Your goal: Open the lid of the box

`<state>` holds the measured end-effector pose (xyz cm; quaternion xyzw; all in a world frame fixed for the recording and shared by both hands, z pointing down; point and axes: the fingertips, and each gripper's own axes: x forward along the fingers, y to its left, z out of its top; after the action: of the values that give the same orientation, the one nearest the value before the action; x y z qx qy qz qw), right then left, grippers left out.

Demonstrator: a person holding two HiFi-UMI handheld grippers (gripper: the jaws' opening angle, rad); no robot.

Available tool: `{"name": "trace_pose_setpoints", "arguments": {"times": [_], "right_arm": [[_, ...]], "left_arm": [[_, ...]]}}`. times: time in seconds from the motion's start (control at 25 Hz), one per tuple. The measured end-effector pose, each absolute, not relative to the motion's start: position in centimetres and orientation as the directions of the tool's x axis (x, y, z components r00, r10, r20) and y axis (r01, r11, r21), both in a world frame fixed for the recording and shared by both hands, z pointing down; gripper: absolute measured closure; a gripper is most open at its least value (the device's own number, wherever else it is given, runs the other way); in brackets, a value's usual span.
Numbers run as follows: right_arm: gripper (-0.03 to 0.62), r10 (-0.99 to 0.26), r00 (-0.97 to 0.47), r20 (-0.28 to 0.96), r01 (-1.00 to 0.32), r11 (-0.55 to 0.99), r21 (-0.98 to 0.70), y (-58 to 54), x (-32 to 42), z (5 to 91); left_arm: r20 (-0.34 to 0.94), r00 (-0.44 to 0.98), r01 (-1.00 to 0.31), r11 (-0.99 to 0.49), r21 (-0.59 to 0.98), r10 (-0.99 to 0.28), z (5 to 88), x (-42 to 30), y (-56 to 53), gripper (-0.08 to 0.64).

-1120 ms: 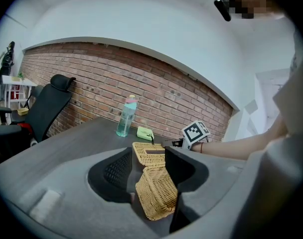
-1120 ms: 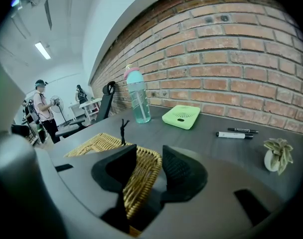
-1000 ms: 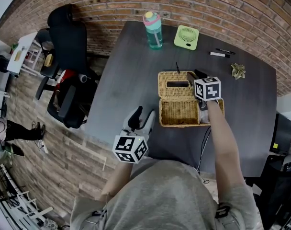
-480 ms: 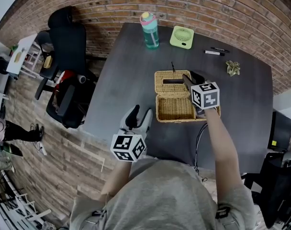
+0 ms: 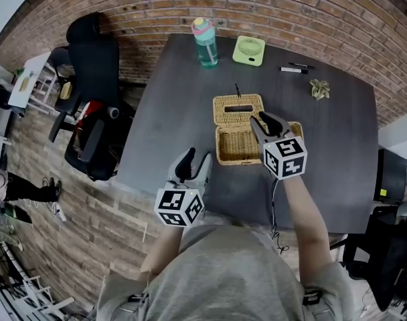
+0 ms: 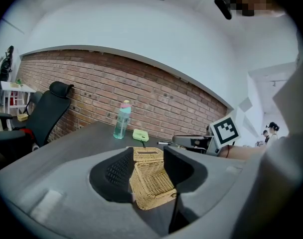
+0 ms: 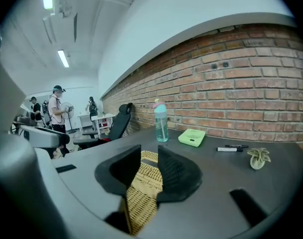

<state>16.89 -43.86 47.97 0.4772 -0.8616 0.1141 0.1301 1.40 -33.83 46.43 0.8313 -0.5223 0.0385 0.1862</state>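
Observation:
A wicker box [image 5: 235, 146] stands mid-table with its lid [image 5: 238, 108] swung back and lying open behind it. My right gripper [image 5: 269, 123] hovers over the box's right rim, clear of the wicker. Its jaws have just been closing, with nothing between them, and a gap still shows. In the right gripper view the box [image 7: 141, 195] sits beyond the jaws. My left gripper [image 5: 194, 163] hangs at the table's near edge, left of the box. Its jaws have closed slightly but stand wide and empty, with the box [image 6: 152, 183] seen past them.
At the back of the table stand a teal bottle [image 5: 204, 42], a green fan [image 5: 248, 50], markers [image 5: 294, 69] and a folded paper piece [image 5: 318, 89]. A black office chair [image 5: 95, 65] stands left of the table. A cable [image 5: 276, 206] hangs off the near edge.
My right gripper has drawn back and up from the box's lid side toward the person, its jaws narrower. The left gripper has hardly shifted. The lid stays open.

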Motion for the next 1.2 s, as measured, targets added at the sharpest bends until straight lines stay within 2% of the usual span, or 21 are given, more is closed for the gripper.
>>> {"name": "trace_pose_setpoints", "arguments": {"times": [0.2,0.36,0.72,1.2], "right_arm": [[0.542,-0.823,-0.484,0.299,-0.868,0.495,-0.042,-40.2,16.3,46.7],[0.561,-0.847,-0.457,0.274,-0.883,0.468,-0.027,-37.1,15.8,45.8],[0.581,-0.902,-0.368,0.225,-0.93,0.363,-0.062,-28.3,14.9,44.6],[0.589,-0.941,-0.286,0.18,-0.958,0.287,-0.022,-17.2,11.9,43.4]], "left_arm": [[0.246,0.472,-0.874,-0.413,0.257,-0.846,45.9,1.6,-33.1,0.395],[0.228,0.493,-0.862,-0.437,0.257,-0.839,45.5,1.3,-32.0,0.416],[0.212,0.558,-0.825,-0.511,0.241,-0.802,45.1,0.1,-27.1,0.455],[0.188,0.598,-0.799,-0.56,0.219,-0.779,44.1,-3.0,-18.8,0.497]]}}
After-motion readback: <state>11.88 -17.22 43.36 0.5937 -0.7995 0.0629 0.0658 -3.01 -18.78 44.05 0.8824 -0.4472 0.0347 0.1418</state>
